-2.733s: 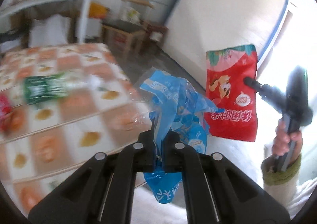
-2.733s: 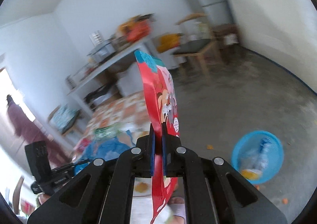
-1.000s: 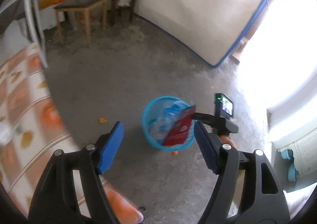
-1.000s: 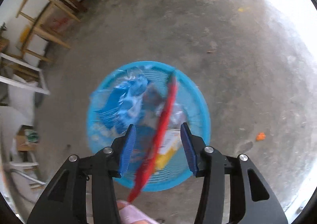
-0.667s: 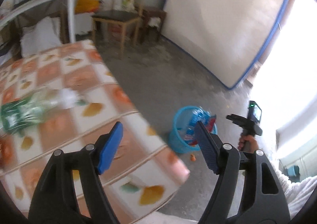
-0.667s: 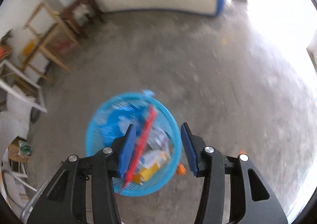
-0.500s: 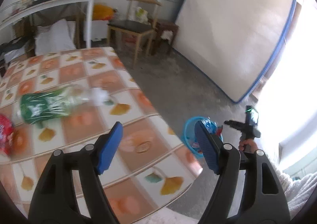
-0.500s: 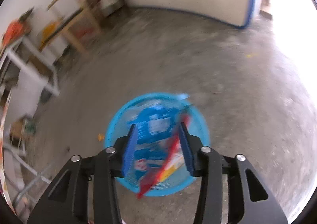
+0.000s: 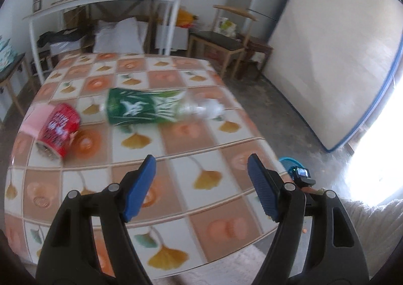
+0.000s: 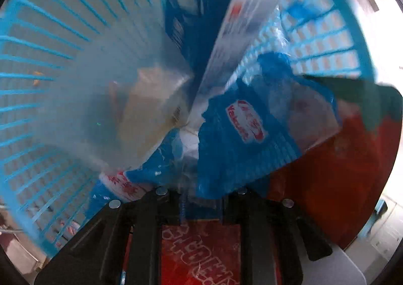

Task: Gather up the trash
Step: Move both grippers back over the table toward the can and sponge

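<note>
Your left gripper (image 9: 201, 184) is spread wide, blue pads (image 9: 139, 185) far apart, nothing between them. It hovers over the near end of the table (image 9: 176, 144), which wears a checkered cloth with orange and ginkgo-leaf squares.

Trash on that table: a green plastic bottle (image 9: 148, 109) lies on its side, crosswise, well ahead of your left gripper, green label with white lettering, clear neck pointing right. To its left and a little nearer lies a red instant-noodle cup (image 9: 59, 130), also tipped over, open mouth toward the near-left edge, something pink just behind it. Both sit well apart from the pads, the bottle roughly in line with the gap, the cup off to the left.

The blue basket (image 9: 289, 161) shows only as a rim past the table's right edge.

Your right gripper (image 10: 201, 205) is down inside the blue basket (image 10: 50, 33), mesh wall filling the view. Its jaws stand apart, though the tips are buried under trash. A blue wrapper (image 10: 241, 138) with a red logo lies right over the fingertips. A red snack bag (image 10: 201, 252) lies beneath the gripper and off to the right. Further in, blurred: a white box (image 10: 241, 23) and a pale carton (image 10: 151, 108).
</note>
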Motion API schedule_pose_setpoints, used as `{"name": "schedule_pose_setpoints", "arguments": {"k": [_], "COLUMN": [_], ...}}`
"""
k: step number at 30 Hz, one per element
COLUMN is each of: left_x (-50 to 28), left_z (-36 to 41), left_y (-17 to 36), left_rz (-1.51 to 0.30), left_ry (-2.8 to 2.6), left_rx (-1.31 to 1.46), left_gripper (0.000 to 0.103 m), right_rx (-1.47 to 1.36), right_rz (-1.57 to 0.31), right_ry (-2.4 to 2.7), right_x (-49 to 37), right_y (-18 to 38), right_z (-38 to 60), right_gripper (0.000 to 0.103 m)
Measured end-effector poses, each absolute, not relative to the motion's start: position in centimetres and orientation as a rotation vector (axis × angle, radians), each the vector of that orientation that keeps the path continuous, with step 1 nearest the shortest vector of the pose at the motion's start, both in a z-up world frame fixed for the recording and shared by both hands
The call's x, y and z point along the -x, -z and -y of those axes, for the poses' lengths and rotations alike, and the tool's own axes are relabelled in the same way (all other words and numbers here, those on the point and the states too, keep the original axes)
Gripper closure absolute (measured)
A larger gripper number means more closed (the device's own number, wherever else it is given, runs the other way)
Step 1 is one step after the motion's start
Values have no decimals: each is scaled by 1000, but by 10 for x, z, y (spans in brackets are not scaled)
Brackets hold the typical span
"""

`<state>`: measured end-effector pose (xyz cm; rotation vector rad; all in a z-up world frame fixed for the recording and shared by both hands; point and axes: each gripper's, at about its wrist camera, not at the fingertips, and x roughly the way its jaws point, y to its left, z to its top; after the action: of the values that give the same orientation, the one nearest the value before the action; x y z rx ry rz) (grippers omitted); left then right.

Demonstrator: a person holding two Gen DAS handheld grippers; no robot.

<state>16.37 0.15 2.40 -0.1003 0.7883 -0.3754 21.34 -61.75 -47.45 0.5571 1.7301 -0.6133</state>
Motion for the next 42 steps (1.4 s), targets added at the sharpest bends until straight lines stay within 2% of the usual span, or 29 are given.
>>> {"name": "schedule_pose_setpoints", "arguments": {"k": [3,7,11,16,19,21,25,33,37,42], "left_x": [-166,-168,-166,-156,-149,-145,-138,-122,-114,-101], "left_z": [-12,-18,-20,-26,-34,-42,-56,-88,-107,-130], "left_y": [-22,-20,-19,-22,-22,-22,-20,-16,-17,-12], "left_rz": [-790,-780,-773,-747,-735,-736,-737,-711,-688,-679], "left_ry": [355,363,380,385,370,352,321,262,233,175], "left_rx": [113,126,141,150,162,175,206,252,284,299], "left_gripper": [32,32,32,32,27,27,23,20,20,19], "right_rx": [-655,-668,-663,-687,-715,-747,-737,-560,-478,-348], "right_rz": [-1664,-1545,-1455,-1328,-1217,-1119,-977,-791,-756,-751], "right_ry": [598,523,469,421,382,335,265,73,-49,-166], "right_x": [-209,-203,-189,-161,-132,-121,-116,-127,-138,-151], "right_y": [462,416,367,306,263,227,160,39,0,-17], "right_z": [625,624,618,608,601,598,572,458,394,310], "right_gripper": [85,81,67,60,55,45,34,20,18,15]}}
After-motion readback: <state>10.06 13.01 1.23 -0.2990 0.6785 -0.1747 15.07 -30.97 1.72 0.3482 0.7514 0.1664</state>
